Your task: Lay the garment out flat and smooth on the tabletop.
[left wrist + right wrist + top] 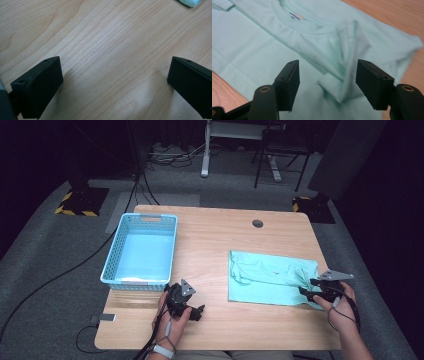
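Holding the right gripper over the near right corner of the mint-green T-shirt, you have its jaws spread apart, with nothing clamped. In the right gripper view the right gripper straddles a raised, folded ridge of the T-shirt; the fold stands between the jaws, closer to the right-hand one, and whether it touches either jaw cannot be told. The collar lies just beyond the jaws, facing you.

The shirt lies spread on the right half of the wooden table, partly folded, its far edge running toward the table's right side.

Your left gripper sits near the table's front edge, well apart from the shirt and just in front of the near end of the light blue basket. In the left gripper view the left gripper has its jaws wide apart over bare wood, holding nothing. A small corner of the shirt shows at that view's top right edge.
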`<state>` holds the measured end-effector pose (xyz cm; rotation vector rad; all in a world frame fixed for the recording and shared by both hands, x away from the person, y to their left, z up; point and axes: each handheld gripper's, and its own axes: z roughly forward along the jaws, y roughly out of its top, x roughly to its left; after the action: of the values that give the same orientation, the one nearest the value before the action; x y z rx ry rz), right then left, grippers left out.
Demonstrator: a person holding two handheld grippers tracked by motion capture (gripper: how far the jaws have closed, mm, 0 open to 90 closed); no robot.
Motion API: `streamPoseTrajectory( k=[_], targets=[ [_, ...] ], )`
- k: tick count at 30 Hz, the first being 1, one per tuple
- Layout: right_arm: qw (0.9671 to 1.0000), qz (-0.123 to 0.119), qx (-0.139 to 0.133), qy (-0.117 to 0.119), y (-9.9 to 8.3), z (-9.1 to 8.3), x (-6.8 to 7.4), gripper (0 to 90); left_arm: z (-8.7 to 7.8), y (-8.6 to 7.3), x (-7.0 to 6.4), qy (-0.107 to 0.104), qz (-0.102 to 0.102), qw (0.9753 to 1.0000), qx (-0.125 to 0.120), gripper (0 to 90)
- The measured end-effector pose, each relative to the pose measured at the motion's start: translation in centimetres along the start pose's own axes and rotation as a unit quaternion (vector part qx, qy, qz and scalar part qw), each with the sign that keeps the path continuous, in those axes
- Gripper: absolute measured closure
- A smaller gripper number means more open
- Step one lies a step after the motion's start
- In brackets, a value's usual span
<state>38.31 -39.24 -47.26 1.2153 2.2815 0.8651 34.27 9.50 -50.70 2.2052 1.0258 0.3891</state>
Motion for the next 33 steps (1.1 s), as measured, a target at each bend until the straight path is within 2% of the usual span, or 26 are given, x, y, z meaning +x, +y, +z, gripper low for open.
streamPoseTrajectory(
  k=[3, 6, 8, 10, 15, 18, 21, 25, 26, 29, 31, 32, 33],
  targets=[
    [0.9998, -0.007, 0.006, 0.015, 0.4, 1.2, 0.4, 35.3, 0.1, 0.1, 0.0, 0.005, -0.003, 1.0, -0.001, 0.1],
    [0.9995, -0.015, 0.024, 0.013, 0.5, 2.3, 0.3, 34.5, 0.1, 0.1, -0.2, 0.011, -0.009, 0.9999, -0.002, 0.1],
    [0.9995, -0.018, 0.022, 0.011, 0.3, 2.7, 0.2, 32.7, 0.0, 0.3, -0.6, 0.008, -0.012, 0.9999, 0.003, 1.7],
    [0.9997, -0.016, 0.012, 0.013, 0.0, 2.7, 0.2, 33.4, -0.2, 0.6, -1.1, 0.013, -0.002, 0.9999, -0.002, 8.4],
    [0.9983, -0.041, -0.005, 0.041, -0.8, 2.3, 0.8, 34.5, -0.9, 2.2, -2.1, 0.004, -0.005, 0.9994, -0.035, 7.2],
    [0.9973, -0.051, -0.005, 0.053, -1.0, 2.0, 1.5, 35.1, -0.8, 3.1, -2.6, 0.007, 0.002, 0.9992, -0.041, 9.0],
    [0.9954, -0.068, -0.007, 0.068, -1.2, 1.7, 2.1, 35.9, -0.3, 4.1, -2.9, -0.001, 0.002, 0.9991, -0.043, 12.8],
    [0.9943, -0.08, 0.0, 0.071, -1.3, 1.1, 2.5, 39.1, 0.4, 5.5, -3.2, 0.003, 0.014, 0.9988, -0.047, 19.5],
    [0.9946, -0.077, -0.002, 0.07, -1.3, 1.0, 2.4, 39.1, 0.7, 6.0, -3.3, 0.004, 0.016, 0.9988, -0.046, 20.0],
    [0.9964, -0.05, -0.034, 0.059, -1.2, 0.0, 1.6, 39.0, 1.6, 7.2, -3.5, -0.001, 0.023, 0.9989, -0.042, 21.9],
    [0.9968, -0.043, -0.038, 0.055, -1.2, -0.3, 1.3, 39.1, 1.9, 7.6, -3.6, -0.004, 0.026, 0.9988, -0.042, 22.2],
    [0.9974, -0.033, -0.041, 0.049, -1.1, -0.7, 0.7, 39.0, 2.5, 8.2, -3.7, -0.011, 0.032, 0.9986, -0.039, 26.5],
    [0.9977, -0.028, -0.044, 0.045, -1.0, -0.8, 0.5, 39.0, 2.9, 8.6, -3.8, -0.015, 0.034, 0.9986, -0.037, 26.9]
  ],
)
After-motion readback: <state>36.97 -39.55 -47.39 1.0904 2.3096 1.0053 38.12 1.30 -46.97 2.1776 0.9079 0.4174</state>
